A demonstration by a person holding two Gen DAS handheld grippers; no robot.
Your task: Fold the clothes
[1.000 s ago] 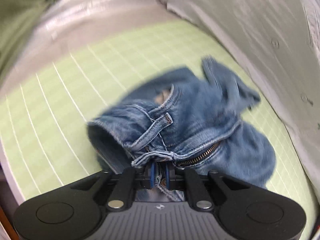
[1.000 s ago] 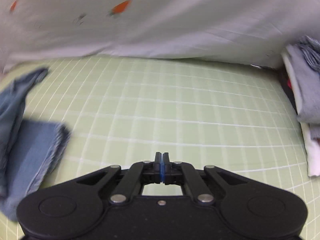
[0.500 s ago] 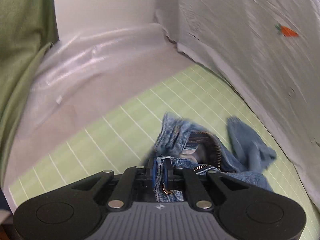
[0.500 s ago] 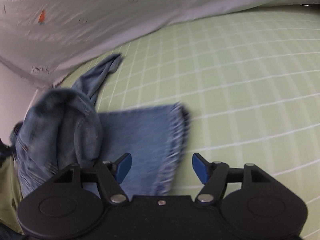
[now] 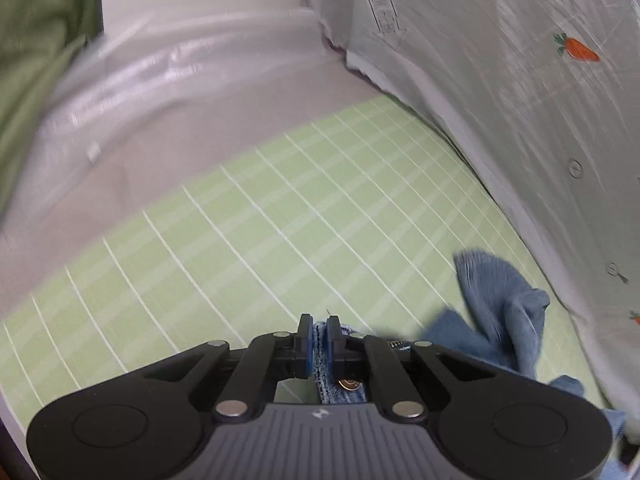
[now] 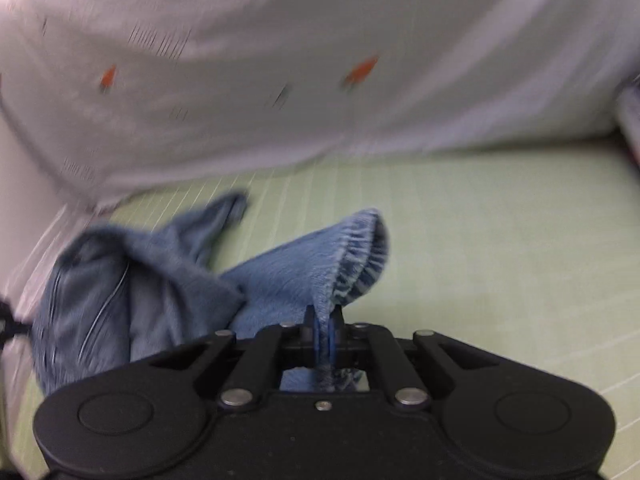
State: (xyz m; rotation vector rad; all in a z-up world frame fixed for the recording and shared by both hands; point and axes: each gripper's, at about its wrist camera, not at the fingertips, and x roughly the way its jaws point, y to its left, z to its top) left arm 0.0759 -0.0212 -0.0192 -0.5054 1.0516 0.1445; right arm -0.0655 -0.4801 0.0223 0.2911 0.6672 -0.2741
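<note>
A pair of blue denim jeans (image 6: 132, 292) lies bunched on the green gridded mat (image 6: 480, 248). My right gripper (image 6: 325, 330) is shut on the hem of one leg, which stands up in a fold above the jaws. My left gripper (image 5: 319, 340) is shut on the waistband by the metal button; most of the jeans hang hidden below it. A loose denim part (image 5: 500, 308) shows at the right in the left wrist view.
A white sheet with small carrot prints (image 5: 520, 100) rises along the far side of the mat, also in the right wrist view (image 6: 280, 80). A pale plastic-covered surface (image 5: 160, 92) and a green cloth (image 5: 36, 40) lie beyond the mat's left end.
My right gripper opened, swung left to the jeans and closed on a leg hem. My left gripper lifted the waistband, so the jeans dropped out of its view.
</note>
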